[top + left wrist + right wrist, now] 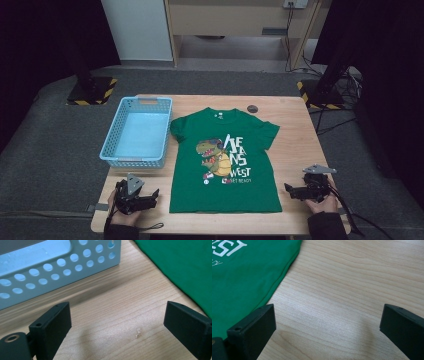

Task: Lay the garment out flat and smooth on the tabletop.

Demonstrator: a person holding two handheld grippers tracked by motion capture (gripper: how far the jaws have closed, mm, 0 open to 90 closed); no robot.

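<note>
A green T-shirt [222, 160] with a dinosaur print and white lettering lies flat, face up, in the middle of the wooden table [295, 135]. My left gripper [152, 199] rests on the table near the shirt's lower left corner, jaws wide open over bare wood. In the left gripper view the left gripper [117, 322] has the shirt edge [185, 267] at its upper right. My right gripper [289, 190] sits by the shirt's lower right corner, open and empty. In the right gripper view the right gripper [328, 325] has the shirt hem [247, 282] at its left.
A light blue perforated basket [135, 132] stands empty on the table's left side, and its wall [55, 267] fills the top of the left gripper view. A small dark round disc [252, 108] lies near the far edge. Two stand bases [92, 90] flank the table on grey carpet.
</note>
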